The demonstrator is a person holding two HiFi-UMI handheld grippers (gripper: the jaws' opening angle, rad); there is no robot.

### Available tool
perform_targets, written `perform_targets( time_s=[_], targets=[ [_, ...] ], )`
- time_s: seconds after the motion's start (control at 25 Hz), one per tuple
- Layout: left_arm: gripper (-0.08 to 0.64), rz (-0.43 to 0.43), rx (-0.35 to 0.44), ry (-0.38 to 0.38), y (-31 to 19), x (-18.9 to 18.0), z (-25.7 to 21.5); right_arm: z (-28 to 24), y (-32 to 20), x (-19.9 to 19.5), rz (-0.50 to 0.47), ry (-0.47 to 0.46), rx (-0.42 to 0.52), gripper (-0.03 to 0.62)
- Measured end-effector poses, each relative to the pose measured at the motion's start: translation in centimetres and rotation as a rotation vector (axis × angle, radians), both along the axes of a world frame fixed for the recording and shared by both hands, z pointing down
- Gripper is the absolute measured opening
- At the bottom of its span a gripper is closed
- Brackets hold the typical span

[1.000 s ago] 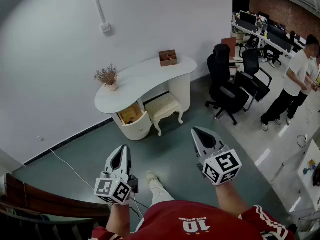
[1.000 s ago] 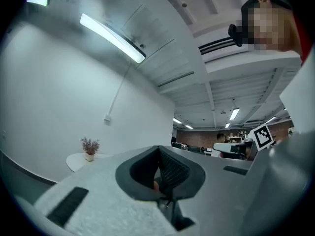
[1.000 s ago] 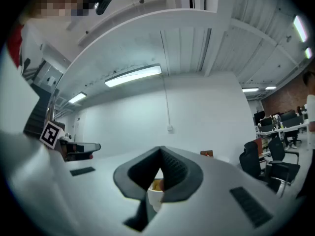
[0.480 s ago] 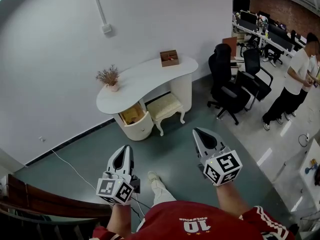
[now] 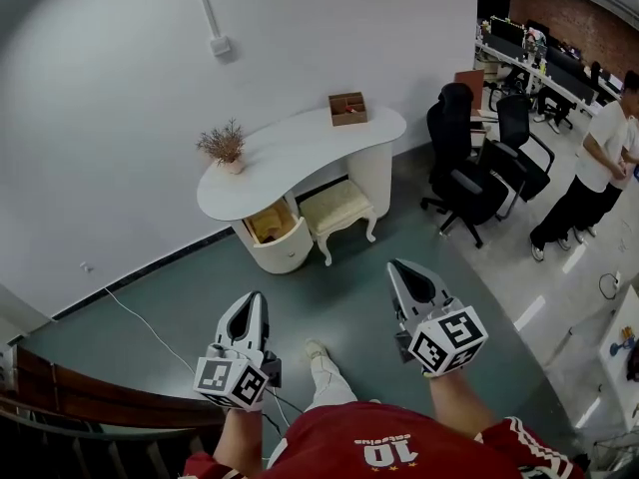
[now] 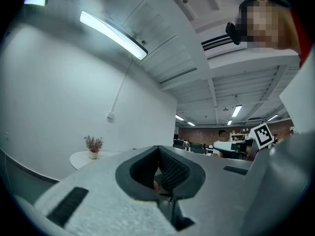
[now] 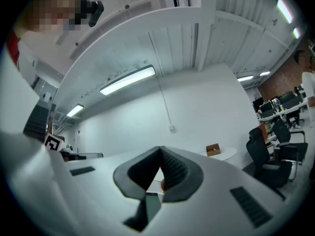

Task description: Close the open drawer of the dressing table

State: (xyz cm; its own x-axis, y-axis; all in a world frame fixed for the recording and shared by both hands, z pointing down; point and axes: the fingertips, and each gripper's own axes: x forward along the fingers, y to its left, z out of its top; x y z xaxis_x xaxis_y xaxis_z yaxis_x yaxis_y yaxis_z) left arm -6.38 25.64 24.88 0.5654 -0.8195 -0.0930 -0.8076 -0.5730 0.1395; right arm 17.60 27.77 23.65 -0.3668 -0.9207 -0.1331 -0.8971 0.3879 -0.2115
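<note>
The white dressing table stands against the far wall, well ahead of me across the floor. Its curved drawer under the left end is pulled open, with something tan inside. My left gripper is held low at the left, shut and empty, pointing toward the table. To its right my right gripper is also shut with nothing in it. In the left gripper view the left gripper frames the table top far off at the left. The right gripper sees the table's end.
A cream stool sits under the table beside the drawer. A dried plant and a wooden box stand on top. Black office chairs and a standing person are at the right. A cable crosses the floor; a dark railing is lower left.
The head view has shifted, so the table and chairs sit slightly lower and further right. Both grippers stay shut and nearly where they were.
</note>
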Motion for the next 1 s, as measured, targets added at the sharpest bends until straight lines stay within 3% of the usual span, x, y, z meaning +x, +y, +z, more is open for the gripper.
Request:
perform_targets(
  time_s=[0.32,0.64,0.88,1.0],
  targets=[
    [0.002,-0.071,-0.008,-0.023,-4.0,-3.1,0.3,0.5,-6.3,-3.0,-0.051,-0.003,0.0,0.005],
    [0.002,-0.084,0.011,-0.001,-14.4,-5.5,0.3,-1.2,-17.3,-3.0,-0.005,0.012,-0.007,0.005],
    [0.002,-0.081,0.035,0.077,-23.9,-9.1,-0.8,-4.5,-26.8,-5.8,0.018,0.087,0.04,0.005],
    [0.003,-0.046,0.04,0.079,-27.4,-10.2,-1.0,-5.5,-30.6,-7.3,0.022,0.107,0.056,0.005]
  ],
)
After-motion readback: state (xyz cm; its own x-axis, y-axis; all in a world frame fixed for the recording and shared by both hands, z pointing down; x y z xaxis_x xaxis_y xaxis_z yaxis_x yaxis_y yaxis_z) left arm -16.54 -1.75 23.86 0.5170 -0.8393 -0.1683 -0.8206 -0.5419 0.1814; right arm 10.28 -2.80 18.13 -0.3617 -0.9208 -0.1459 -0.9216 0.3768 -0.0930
